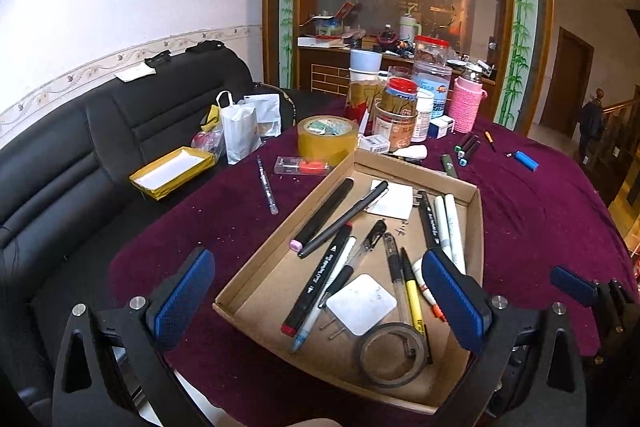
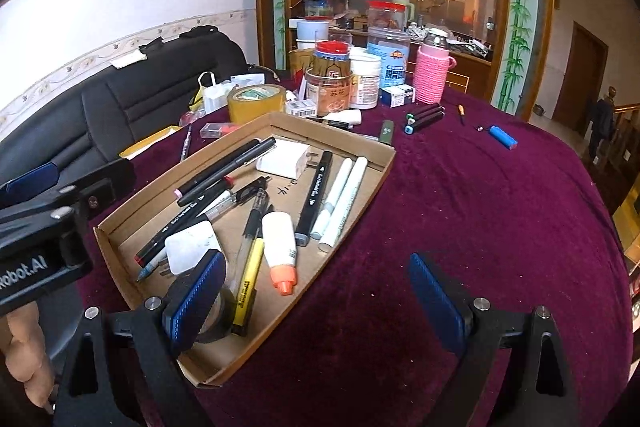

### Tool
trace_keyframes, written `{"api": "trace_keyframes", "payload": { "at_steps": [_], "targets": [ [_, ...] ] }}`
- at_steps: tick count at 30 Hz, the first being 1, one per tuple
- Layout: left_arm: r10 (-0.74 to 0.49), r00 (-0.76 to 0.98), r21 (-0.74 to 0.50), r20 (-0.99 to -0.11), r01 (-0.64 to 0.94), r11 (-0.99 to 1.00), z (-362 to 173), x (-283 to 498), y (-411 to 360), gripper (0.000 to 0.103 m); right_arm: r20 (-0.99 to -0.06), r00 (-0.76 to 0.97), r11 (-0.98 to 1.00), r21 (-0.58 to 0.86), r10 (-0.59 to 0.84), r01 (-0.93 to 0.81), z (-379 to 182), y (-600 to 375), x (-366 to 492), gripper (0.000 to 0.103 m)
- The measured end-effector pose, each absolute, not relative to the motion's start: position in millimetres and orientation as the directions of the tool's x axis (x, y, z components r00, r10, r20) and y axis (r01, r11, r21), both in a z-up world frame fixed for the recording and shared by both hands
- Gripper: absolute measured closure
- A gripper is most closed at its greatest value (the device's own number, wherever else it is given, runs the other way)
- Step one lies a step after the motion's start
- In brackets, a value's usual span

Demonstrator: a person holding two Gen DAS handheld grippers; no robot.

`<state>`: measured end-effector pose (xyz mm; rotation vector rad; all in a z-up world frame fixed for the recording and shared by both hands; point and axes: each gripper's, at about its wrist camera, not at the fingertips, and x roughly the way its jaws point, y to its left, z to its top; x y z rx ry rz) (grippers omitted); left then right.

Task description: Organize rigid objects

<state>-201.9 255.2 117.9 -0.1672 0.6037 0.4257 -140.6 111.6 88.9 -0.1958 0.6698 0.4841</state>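
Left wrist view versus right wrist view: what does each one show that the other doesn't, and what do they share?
Only the left wrist view shows the open yellow box on the sofa in full, and the whole grey tape ring in the tray; in the right view a finger pad covers most of that ring. Only the right wrist view shows the white glue bottle with orange cap in full. Both show the cardboard tray of pens, the yellow tape roll, the pink bottle, the blue lighter, and both grippers open, holding nothing.

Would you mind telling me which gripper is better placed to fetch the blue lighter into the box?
Right. The right gripper hangs open at the box's right edge, nearer the lighter; the left gripper would probably have to cross over the box.
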Motion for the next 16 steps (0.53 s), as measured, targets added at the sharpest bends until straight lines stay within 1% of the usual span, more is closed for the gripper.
{"api": "trace_keyframes", "payload": {
  "at_steps": [10,16],
  "targets": [
    [0.343,0.733,-0.008,-0.588,-0.429,0.903,117,-199,252,0.000,-0.636,0.670,0.864,-0.011,0.382,-0.504,91,114,-139,0.008],
    [0.369,0.709,0.029,-0.601,-0.442,0.897,116,-195,244,0.000,-0.630,0.678,0.869,-0.008,0.379,-0.494,92,110,-138,0.008]
  ]
}}
